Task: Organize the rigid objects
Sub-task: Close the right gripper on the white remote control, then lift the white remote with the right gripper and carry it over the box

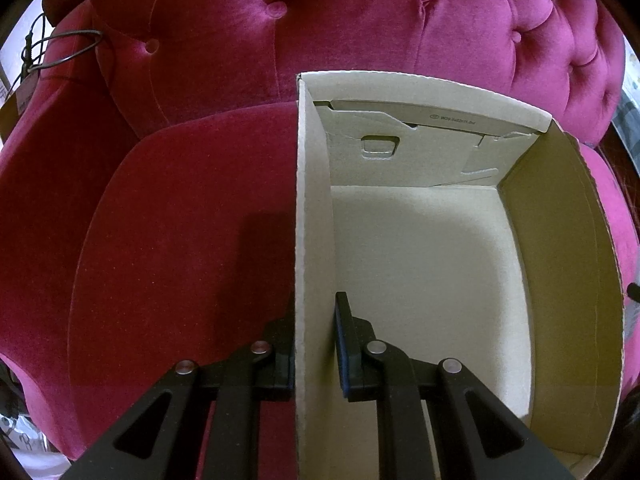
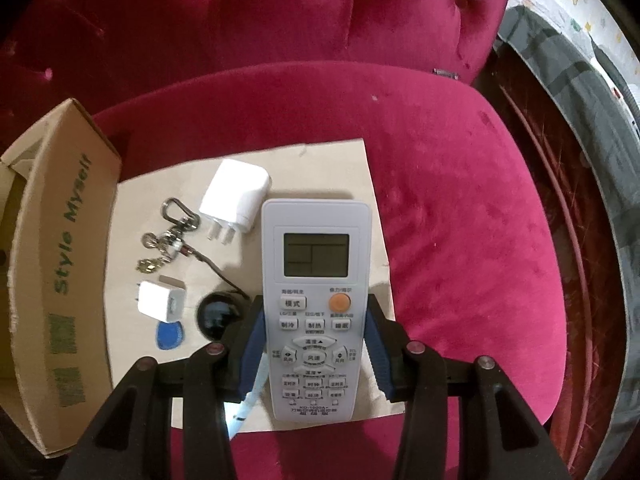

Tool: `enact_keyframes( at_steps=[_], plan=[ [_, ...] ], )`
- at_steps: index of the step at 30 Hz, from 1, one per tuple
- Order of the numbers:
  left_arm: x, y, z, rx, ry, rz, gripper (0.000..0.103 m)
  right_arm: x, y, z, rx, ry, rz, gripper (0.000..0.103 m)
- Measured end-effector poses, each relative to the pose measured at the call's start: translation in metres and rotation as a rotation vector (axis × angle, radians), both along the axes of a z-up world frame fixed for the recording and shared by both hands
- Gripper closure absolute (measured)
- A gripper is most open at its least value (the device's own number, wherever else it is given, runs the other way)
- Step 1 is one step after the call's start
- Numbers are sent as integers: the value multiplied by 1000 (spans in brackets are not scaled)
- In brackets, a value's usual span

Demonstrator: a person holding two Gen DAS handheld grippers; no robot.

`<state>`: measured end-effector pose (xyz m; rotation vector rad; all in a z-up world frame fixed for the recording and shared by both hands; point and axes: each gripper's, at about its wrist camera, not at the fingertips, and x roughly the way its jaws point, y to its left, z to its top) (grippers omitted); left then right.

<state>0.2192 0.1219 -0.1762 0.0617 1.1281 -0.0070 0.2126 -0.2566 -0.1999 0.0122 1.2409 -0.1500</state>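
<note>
Remote control, centre of the right wrist frame: stiff, light, smooth plastic, likely slippery; best pinched across the long sides mid-body. Right tool clamped on it there. Left tool clamped on cardboard box wall, lower centre.

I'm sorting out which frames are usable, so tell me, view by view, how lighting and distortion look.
Left wrist view: strong fisheye bending of the cardboard box wall, black corners, bright box floor, dark shadow on the red cushion beside it. Right wrist view: the remote is evenly lit and its buttons readable, the box print at the left edge is soft and curved, and the chair back is dim.
</note>
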Motion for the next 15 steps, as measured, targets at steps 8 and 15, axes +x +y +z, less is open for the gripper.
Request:
enact_keyframes(
  at_steps=[8,15],
  plan=[
    [-2,-1,0,-2,-3,1,87,3,13,45,1,-39,28,54],
    [0,1,1,-12,-1,1,87,6,33,70,-2,-68,58,54]
  ],
)
